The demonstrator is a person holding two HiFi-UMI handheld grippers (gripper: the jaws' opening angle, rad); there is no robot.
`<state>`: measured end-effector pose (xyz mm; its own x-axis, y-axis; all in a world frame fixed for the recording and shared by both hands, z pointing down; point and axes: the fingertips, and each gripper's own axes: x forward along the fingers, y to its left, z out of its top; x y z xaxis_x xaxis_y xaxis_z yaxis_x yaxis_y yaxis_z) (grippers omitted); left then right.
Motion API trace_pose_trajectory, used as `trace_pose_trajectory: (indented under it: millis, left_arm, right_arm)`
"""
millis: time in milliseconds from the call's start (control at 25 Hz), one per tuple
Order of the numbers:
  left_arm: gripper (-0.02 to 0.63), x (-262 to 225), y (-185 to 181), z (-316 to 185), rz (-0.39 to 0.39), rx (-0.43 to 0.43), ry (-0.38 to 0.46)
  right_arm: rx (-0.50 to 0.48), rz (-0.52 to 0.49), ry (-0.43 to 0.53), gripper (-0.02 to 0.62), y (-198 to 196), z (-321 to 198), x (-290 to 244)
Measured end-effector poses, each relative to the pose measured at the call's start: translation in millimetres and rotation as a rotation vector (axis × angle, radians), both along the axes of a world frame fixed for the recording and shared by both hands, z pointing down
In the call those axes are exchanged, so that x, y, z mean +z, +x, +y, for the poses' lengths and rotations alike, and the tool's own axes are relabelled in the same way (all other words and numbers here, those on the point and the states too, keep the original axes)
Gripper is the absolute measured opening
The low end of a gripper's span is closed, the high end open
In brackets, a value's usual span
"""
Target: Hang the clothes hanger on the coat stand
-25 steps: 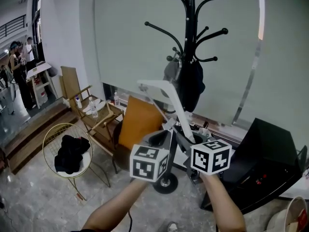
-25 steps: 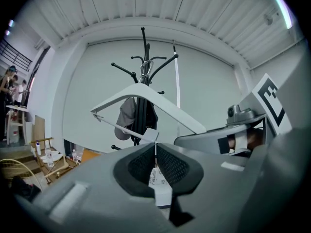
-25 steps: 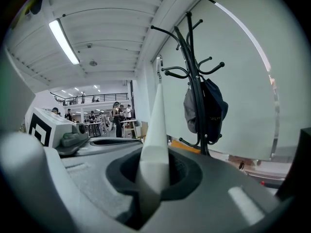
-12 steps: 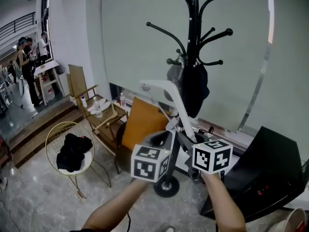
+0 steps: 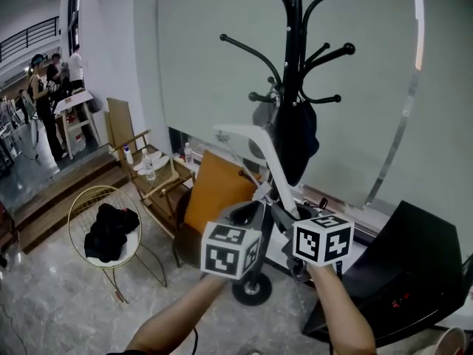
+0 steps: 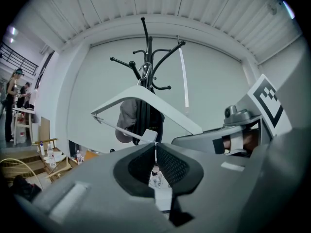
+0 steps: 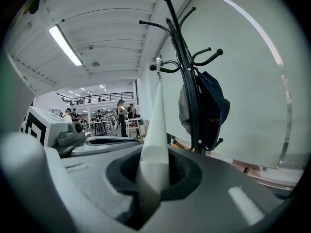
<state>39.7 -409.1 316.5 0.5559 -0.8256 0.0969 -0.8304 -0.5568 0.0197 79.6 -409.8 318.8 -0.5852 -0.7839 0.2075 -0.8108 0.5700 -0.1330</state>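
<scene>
Hanger (image 5: 255,143), white, held up in front of the person by both tools. Its low end is near and its top slants up and left, in front of the coat stand and on no peg. Right tool (image 7: 156,166) pinches the hanger's broad arm, which fills the gap between its jaws. Left tool (image 6: 155,147) has jaws pressed almost together on the white tab at the end of the thin lower bar. Tools sit side by side, marker cubes close. Beyond, black coat stand (image 5: 294,65) upright by the grey wall, dark bag (image 5: 295,135) and grey cap (image 5: 260,117) hanging on it. Orange board (image 5: 214,187) left of its base. Wire chair (image 5: 111,231) with dark cloth further left.
</scene>
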Motion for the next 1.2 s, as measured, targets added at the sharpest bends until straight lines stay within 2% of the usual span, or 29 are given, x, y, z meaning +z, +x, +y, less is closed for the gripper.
trace_pose_trajectory:
  millis: [600,1200]
  left_arm:
    - [0.012,3,11,-31,-0.001,-0.053,-0.002]
    - [0.012,8,24,-62,-0.006,-0.067,-0.004]
  right_arm:
    - [-0.051,0.002,-0.004,0.051,11,-34,4]
    - [-0.07,0.001,-0.008,0.051,23,-64,11]
